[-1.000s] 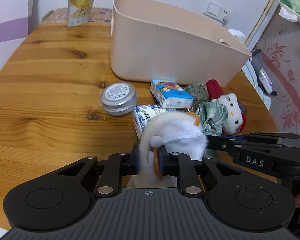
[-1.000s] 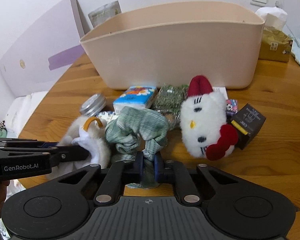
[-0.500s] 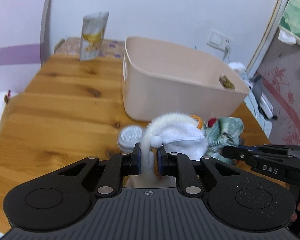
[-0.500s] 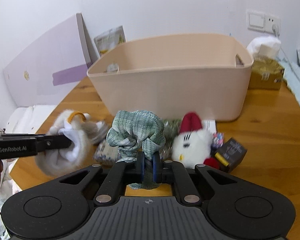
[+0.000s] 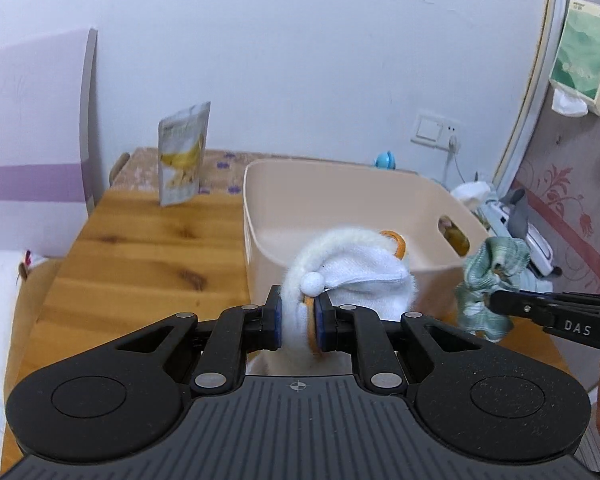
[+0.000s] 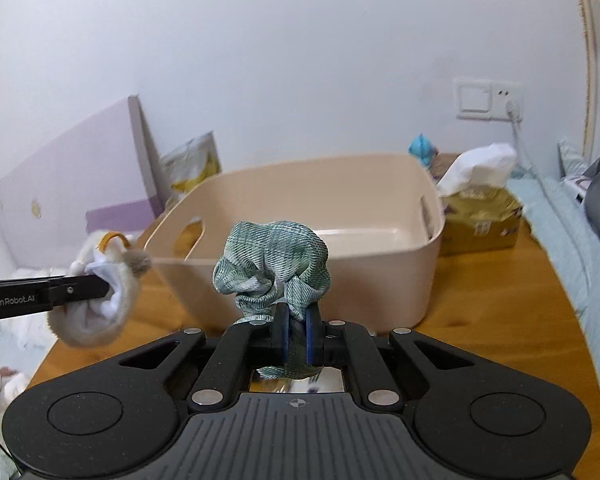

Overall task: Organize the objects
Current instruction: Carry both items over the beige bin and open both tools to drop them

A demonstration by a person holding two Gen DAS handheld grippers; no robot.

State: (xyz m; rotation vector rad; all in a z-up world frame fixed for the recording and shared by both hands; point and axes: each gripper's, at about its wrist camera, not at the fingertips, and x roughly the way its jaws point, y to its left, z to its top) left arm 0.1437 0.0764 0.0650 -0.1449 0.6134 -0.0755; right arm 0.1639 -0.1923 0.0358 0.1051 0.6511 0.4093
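I count two held things and one beige bin [image 6: 380, 280] on the wooden table [image 5: 140, 256]: my left gripper [image 5: 298, 326] is clamped on one white fluffy plush [image 5: 352, 276], my right gripper [image 6: 296, 338] pinches one green plaid scrunchie [image 6: 272, 264]. Both things stick up just beyond the fingertips, in the air on the near side of the bin. The two grippers sit side by side, tilted down toward it.

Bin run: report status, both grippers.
Left gripper shut on white plush. Right gripper shut on green scrunchie. Both short of the bin. Nothing in the way.
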